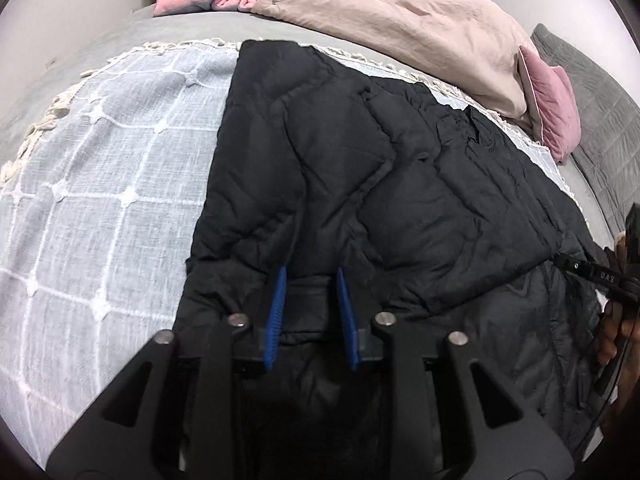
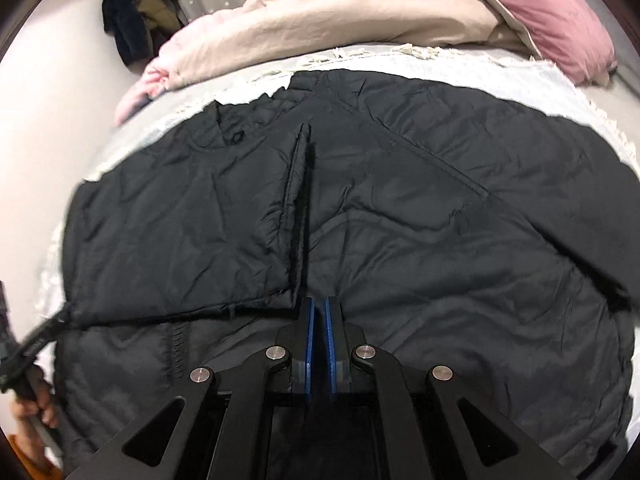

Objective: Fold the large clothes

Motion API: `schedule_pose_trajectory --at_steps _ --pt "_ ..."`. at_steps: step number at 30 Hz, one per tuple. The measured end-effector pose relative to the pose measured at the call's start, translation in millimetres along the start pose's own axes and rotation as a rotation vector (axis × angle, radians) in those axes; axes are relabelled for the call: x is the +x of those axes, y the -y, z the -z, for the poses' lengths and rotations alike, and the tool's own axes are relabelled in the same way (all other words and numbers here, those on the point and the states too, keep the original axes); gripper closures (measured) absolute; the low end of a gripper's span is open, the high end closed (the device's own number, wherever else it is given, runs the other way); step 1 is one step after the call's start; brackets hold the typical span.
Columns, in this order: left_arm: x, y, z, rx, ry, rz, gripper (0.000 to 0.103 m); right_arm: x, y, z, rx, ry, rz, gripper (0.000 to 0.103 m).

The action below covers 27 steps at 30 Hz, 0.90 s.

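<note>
under both claws, black jacket (image 1: 360,168); left claw (image 1: 310,276) agape, empty; right claw (image 2: 319,300) closed, empty

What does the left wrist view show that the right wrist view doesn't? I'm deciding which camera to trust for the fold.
Only the left wrist view shows the left gripper, jaws apart over the jacket's near edge, plus the checked white blanket's wide bare stretch and a grey quilt.

Only the right wrist view shows the right gripper, jaws nearly together, and dark clothes hanging at the back.

Both show the black jacket spread flat, the beige duvet and the pink pillow.
</note>
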<state>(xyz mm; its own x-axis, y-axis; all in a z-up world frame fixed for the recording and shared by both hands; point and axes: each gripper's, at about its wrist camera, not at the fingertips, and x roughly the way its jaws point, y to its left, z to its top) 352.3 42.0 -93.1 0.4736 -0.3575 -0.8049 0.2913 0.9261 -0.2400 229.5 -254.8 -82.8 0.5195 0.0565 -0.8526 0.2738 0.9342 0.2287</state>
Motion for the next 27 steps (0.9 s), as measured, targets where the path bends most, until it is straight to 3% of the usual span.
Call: schedule_pose_trajectory --at_steps 1,2,4,5,6,12,19,23,27 --pt "-6 1 0 -0.012 0.000 0.000 0.055 -6 2 1 0.005 -0.001 -0.013 0.093" --pt "-11 3 0 -0.021 0.008 0.000 0.049 -13 6 3 0.008 0.002 -0.012 0.084" --pt "-28 7 1 -0.033 0.044 -0.012 0.024 -27 14 8 0.029 0.020 0.007 0.066" --pt "-37 11 2 -0.035 0.069 -0.020 0.020 -36 22 10 0.048 0.031 0.022 0.050" --pt "-46 15 3 -0.034 0.085 -0.028 0.018 -45 28 11 0.068 0.047 0.027 0.043" --pt "-75 42 8 -0.015 0.032 -0.070 0.017 -91 96 16 0.216 0.108 0.063 0.036" --pt "-88 66 41 -0.054 0.037 -0.001 0.017 -127 195 31 0.372 0.118 0.160 0.036" --pt "-81 77 52 -0.052 -0.036 0.001 0.017 -150 271 49 0.542 0.151 0.214 0.036" --pt "-87 83 64 -0.027 0.008 -0.079 0.017 -162 334 65 0.719 0.175 0.343 0.036"
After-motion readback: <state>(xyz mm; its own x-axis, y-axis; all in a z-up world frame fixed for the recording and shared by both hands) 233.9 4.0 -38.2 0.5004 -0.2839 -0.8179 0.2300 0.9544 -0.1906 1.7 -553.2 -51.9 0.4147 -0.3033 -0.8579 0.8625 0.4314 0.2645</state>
